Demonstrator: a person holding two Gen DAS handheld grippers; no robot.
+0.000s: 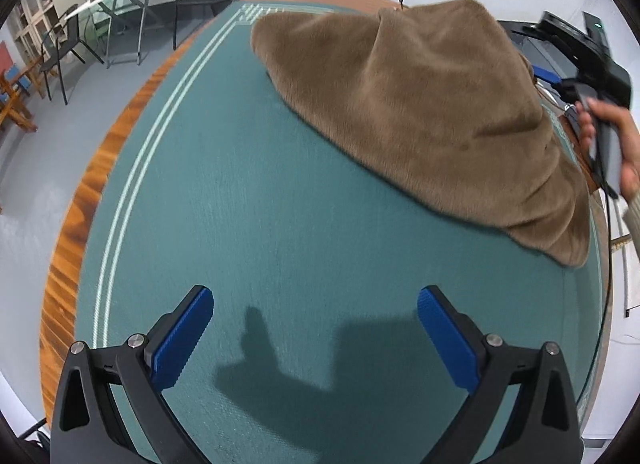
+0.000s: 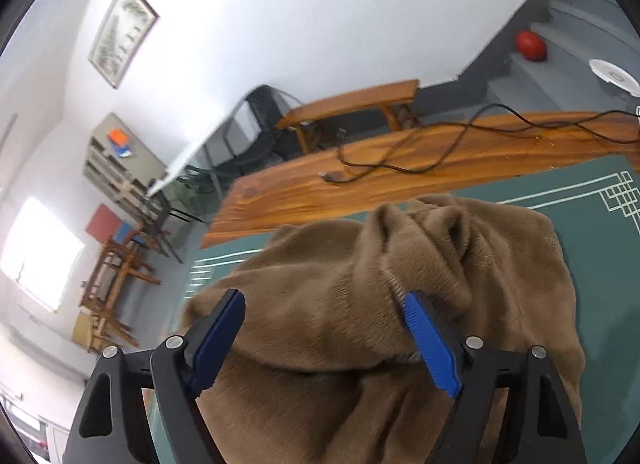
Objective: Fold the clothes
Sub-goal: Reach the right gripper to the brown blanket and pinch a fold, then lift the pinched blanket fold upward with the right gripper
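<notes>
Green felt with pale border lines covers my wooden surface (image 1: pixel 72 240), and the brown plush garment (image 1: pixel 420 103) lies heaped on its far right part. My left tool (image 1: pixel 314 304) hangs spread wide over bare felt, holding nothing. My right tool (image 2: pixel 322 306) is also spread wide, its blue pads (image 2: pixel 428 340) straddling a raised fold of the garment without pinching it. A black cable (image 2: pixel 400 151) trails across the wood.

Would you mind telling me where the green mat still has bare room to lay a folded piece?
The widest bare stretch of the green mat lies between the open left tool and the brown fleece garment, bordered by the mat's pale double stripe. In the right wrist view, the garment's bunched folds fill the space around the open right tool.
</notes>
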